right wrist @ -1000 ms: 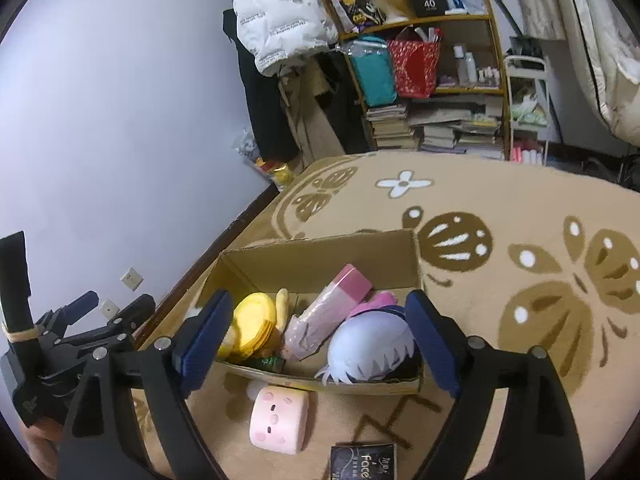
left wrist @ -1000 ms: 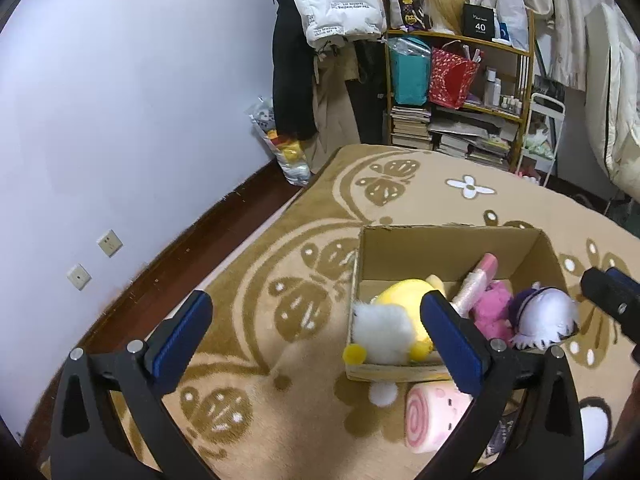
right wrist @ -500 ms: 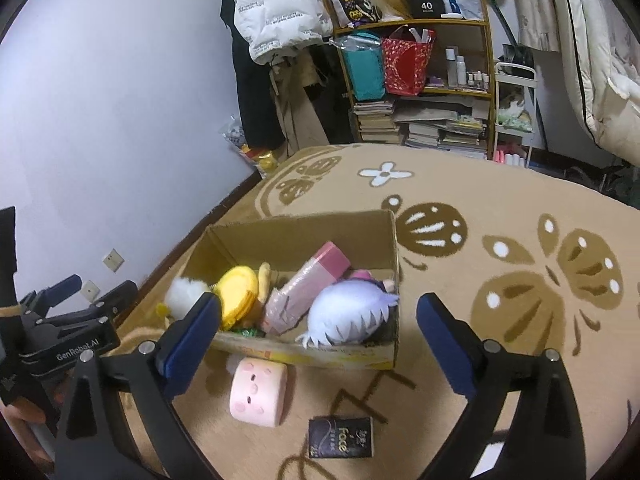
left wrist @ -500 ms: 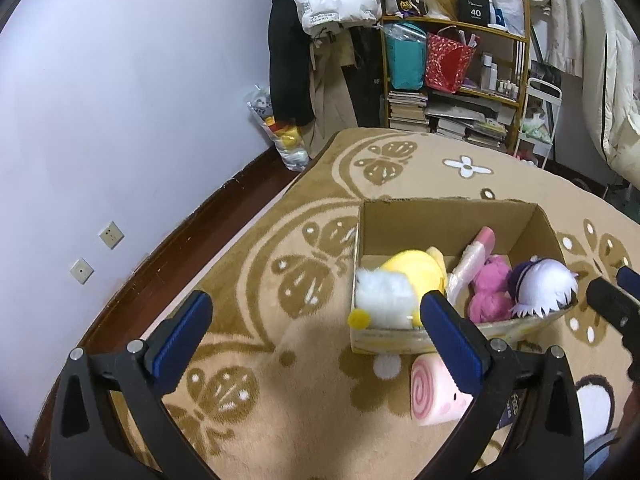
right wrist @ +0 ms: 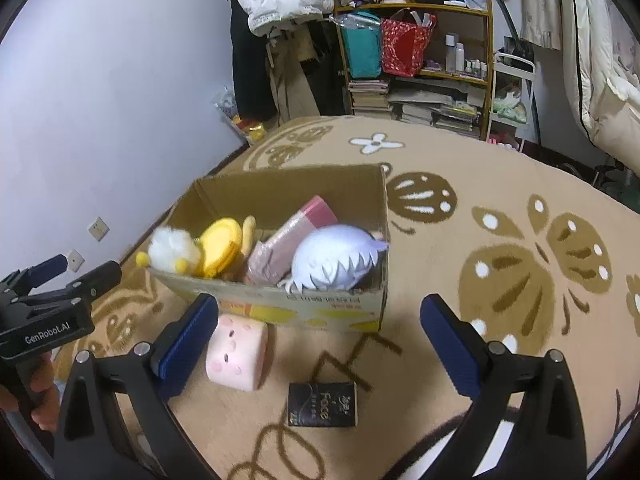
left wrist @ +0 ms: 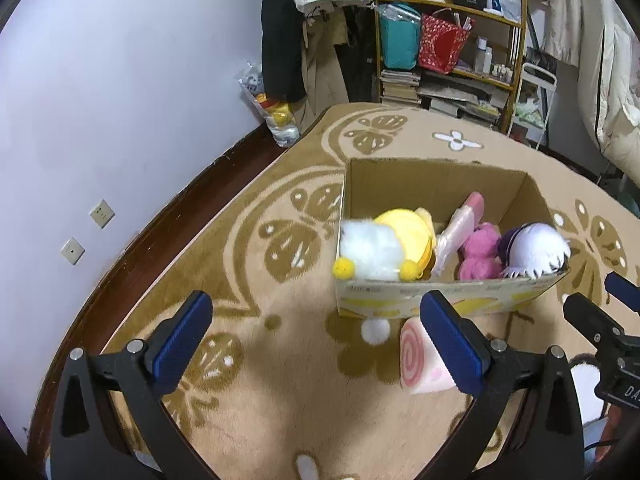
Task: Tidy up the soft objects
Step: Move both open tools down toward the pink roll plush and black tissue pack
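A cardboard box (left wrist: pixel 440 178) (right wrist: pixel 332 308) stands on the rug, holding a white-and-yellow plush (left wrist: pixel 380 244) (right wrist: pixel 188 252), a pink wrapped item (left wrist: pixel 460 228) (right wrist: pixel 288 240), a pink plush (left wrist: pixel 480 252) and a white-haired plush head (left wrist: pixel 532 248) (right wrist: pixel 336 260). A pink roll-cake plush (left wrist: pixel 416 364) (right wrist: pixel 236 354) lies on the rug in front of the box. My left gripper (left wrist: pixel 316 342) hangs open above the rug left of the roll plush, nothing between its fingers. My right gripper (right wrist: pixel 318 344) stands wide open over the rug in front of the box, empty.
A small black "Face" box (right wrist: pixel 322 404) lies on the rug near the roll plush. A white pom-pom (left wrist: pixel 376 330) lies by the box front. Shelves (right wrist: pixel 420 60) with bags and books, hanging clothes and a purple wall (left wrist: pixel 120 80) stand behind. A hand (right wrist: pixel 40 392) holds the other gripper at left.
Both cameras tilted downward and drew nearer, so the box and roll plush sit higher in view. The right jaws spread wider. No object moved.
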Motion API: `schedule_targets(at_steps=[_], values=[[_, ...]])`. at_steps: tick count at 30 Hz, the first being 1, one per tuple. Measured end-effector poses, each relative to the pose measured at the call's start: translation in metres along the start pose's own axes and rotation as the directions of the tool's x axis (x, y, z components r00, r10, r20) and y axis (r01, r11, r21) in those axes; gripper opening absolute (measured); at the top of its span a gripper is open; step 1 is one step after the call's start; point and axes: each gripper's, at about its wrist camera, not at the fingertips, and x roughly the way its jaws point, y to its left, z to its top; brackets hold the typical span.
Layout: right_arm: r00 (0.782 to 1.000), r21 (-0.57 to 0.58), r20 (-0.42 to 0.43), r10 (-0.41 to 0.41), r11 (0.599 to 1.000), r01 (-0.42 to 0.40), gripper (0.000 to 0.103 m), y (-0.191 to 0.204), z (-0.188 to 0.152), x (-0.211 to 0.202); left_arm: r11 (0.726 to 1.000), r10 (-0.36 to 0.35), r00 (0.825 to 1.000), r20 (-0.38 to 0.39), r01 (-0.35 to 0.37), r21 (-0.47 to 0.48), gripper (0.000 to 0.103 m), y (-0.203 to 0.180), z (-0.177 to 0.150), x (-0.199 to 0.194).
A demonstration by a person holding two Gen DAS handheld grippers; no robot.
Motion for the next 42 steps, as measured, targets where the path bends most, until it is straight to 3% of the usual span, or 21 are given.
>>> schedule_targets(at_steps=[8, 22, 31, 42], values=[[0.998, 0.002, -0.064, 0.02, 1.0, -0.019, 0.103, -0.002, -0.014, 0.011, 0.999, -0.039, 0.998, -0.049, 0.039, -0.004, 0.102, -0.004, -0.01, 0.011], [0.985, -0.029, -0.172, -0.003, 1.0, -0.002, 0.103, 0.004, -0.036, 0.041, 0.996, -0.035, 0.993, -0.11, 0.043, 0.073, 0.103, -0.026, -0.021, 0.032], [0.955, -0.046, -0.297, -0.007, 0.999, -0.007, 0.103, 0.005, -0.053, 0.071, 0.991, -0.042, 0.985, -0.168, 0.063, 0.122, 0.103, -0.044, -0.03, 0.052], [0.926, -0.063, -0.376, -0.026, 0.998, 0.003, 0.103, 0.005, -0.066, 0.096, 0.981, -0.053, 0.976, -0.209, 0.09, 0.169, 0.103, -0.064, -0.035, 0.069]])
